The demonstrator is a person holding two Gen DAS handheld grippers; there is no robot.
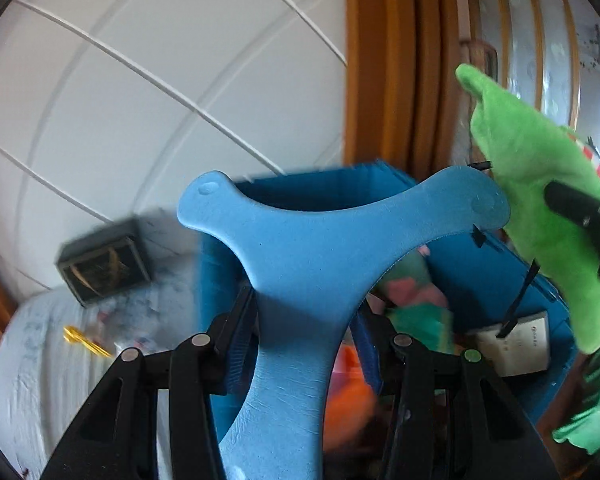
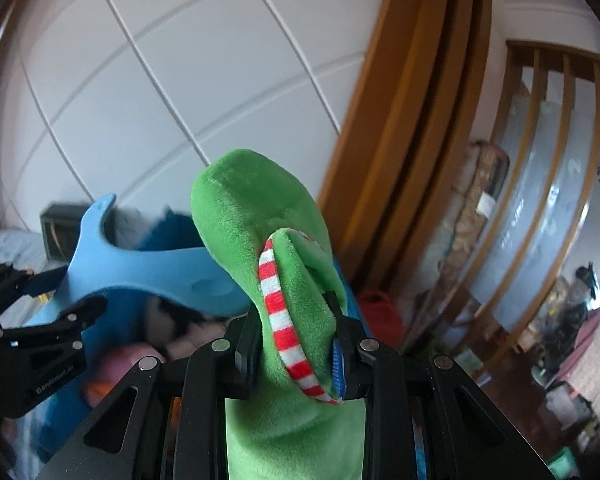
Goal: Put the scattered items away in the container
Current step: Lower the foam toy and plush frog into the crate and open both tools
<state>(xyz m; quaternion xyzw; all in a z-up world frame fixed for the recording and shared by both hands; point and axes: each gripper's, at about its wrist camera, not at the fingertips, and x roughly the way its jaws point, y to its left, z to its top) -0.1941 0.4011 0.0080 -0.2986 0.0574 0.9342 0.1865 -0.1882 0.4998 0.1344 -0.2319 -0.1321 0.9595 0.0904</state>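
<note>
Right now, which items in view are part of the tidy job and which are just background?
Job:
- blue foam piece, clamped in left gripper
- green plush toy, clamped in right gripper
- blue container, already holding toys and a white box

Lying about:
- dark box on the bed
- yellow item on the bed; may be next, too blurred to identify
- wooden door frame

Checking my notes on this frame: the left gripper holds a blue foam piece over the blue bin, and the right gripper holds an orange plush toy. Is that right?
One detail is off: the plush toy in the right gripper is green with a red-and-white striped trim, not orange, as the right wrist view shows. The left gripper does hold the blue foam piece over the blue bin.
</note>
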